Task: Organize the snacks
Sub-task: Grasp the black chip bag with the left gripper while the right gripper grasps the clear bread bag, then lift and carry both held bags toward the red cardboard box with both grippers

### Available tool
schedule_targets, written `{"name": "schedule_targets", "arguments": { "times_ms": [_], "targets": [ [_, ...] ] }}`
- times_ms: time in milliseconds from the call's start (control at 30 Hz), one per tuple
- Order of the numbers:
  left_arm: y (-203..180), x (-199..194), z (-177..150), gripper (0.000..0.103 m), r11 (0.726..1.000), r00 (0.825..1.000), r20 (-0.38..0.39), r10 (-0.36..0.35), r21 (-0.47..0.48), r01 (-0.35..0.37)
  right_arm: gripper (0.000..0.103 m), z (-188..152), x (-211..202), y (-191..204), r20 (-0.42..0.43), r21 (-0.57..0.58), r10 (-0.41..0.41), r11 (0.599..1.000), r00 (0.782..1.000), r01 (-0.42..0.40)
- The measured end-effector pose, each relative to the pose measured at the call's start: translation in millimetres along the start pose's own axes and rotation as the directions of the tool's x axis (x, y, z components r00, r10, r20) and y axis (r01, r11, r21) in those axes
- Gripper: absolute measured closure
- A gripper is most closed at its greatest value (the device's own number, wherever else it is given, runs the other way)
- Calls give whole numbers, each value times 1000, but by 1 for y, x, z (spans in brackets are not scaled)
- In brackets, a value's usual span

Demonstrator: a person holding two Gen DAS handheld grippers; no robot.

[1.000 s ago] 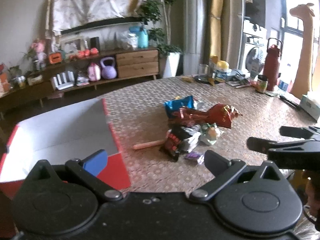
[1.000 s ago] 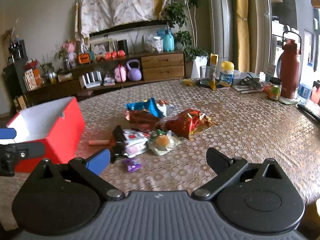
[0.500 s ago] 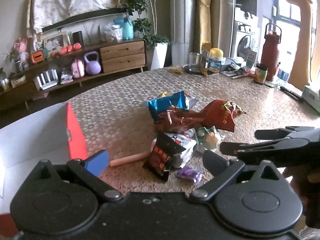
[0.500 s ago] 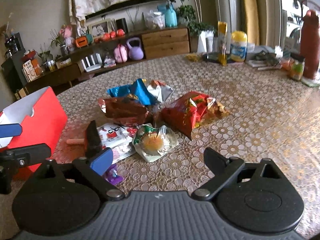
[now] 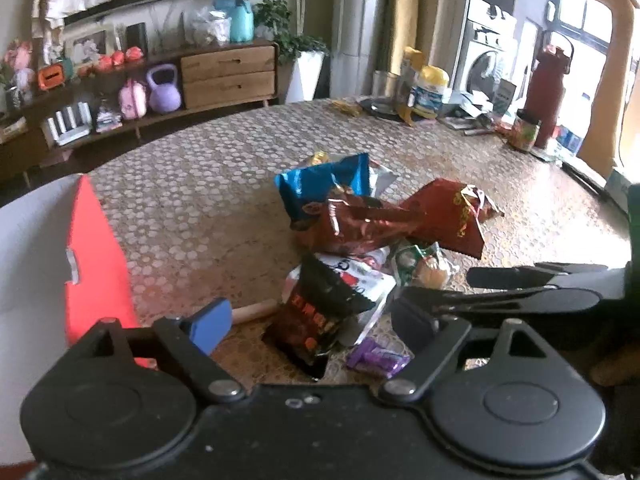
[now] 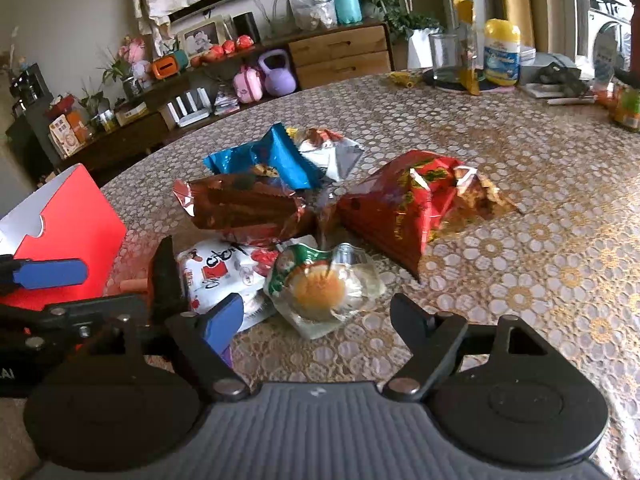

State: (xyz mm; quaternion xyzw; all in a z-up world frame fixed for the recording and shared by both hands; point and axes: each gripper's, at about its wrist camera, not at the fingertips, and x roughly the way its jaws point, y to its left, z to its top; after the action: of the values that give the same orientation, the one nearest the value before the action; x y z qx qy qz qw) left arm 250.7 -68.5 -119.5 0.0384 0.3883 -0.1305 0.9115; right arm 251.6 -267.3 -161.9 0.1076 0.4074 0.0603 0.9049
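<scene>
Cut off at the left edge of both views: the red box (image 5: 96,248), only one red wall and a pale inner side showing. Half hidden under the black snack packet (image 5: 316,312): a tan stick-shaped snack (image 5: 254,311), only one end visible. Partly buried in the heap: a silver wrapper (image 6: 332,156) behind the blue bag (image 6: 272,158), and the white packet (image 6: 224,272) beneath the brown foil bag (image 6: 244,208). Print on the packets too small and blurred to read. Small purple wrapper (image 5: 378,358) plain in the left view, almost wholly covered by a blue pad in the right view.

All snacks heaped mid-tabletop (image 6: 540,208), just beside the red box. Left tongs (image 5: 308,316) apart, having just been closing, nothing clamped; black snack packet lying between and just ahead of the fingers, purple wrapper close by the right finger. Right tongs (image 6: 320,316) likewise apart and just been closing, empty; clear packet with an orange round sweet (image 6: 324,288) straight ahead between the tips, red bag (image 6: 400,204) farther off to the right. Each pair of tongs intruding at the edge of the other's view, near the heap.
</scene>
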Motion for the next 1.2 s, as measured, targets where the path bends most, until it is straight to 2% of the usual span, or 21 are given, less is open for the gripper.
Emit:
{"name": "schedule_targets", "arguments": {
  "times_ms": [100,233,367,433,500,567,600,700,767,800,900,1200],
  "targets": [
    [-1,11,2,18,1000,1000,-24,8,3,-8,24,2,6,-1,-3,9,-4,1000,1000,5],
    [3,19,5,19,999,999,-33,-8,-39,7,27,4,12,-6,-7,47,6,999,1000,-6],
    [7,27,5,25,998,998,-55,-26,-67,22,28,4,15,-10,-6,68,14,998,1000,-14],
    [10,31,6,31,995,997,-60,-40,-91,35,28,5,16,-14,-1,92,15,996,1000,-15],
    [11,35,6,45,992,996,-67,-64,-110,57,28,5,16,-16,5,113,22,993,1000,-22],
    [13,37,5,46,990,995,-74,-72,-129,62,28,5,16,-16,7,112,23,993,1000,-24],
    [15,38,4,48,988,994,-74,-78,-141,67,33,5,16,-16,8,116,35,993,999,-36],
    [21,37,2,51,980,993,-64,-96,-180,83,35,5,15,-16,10,121,31,992,999,-32],
    [24,35,2,55,976,993,-62,-100,-198,86,44,4,11,-19,31,145,29,989,999,-33],
    [24,34,2,57,976,993,-64,-94,-200,80,45,4,10,-20,28,155,32,987,999,-36],
    [20,31,2,59,982,995,-66,-69,-179,56,49,2,6,-17,30,139,25,990,999,-29],
    [10,9,-3,61,987,997,-49,-53,-155,44,75,-4,-25,-11,79,110,21,994,997,-30]
  ]
}}
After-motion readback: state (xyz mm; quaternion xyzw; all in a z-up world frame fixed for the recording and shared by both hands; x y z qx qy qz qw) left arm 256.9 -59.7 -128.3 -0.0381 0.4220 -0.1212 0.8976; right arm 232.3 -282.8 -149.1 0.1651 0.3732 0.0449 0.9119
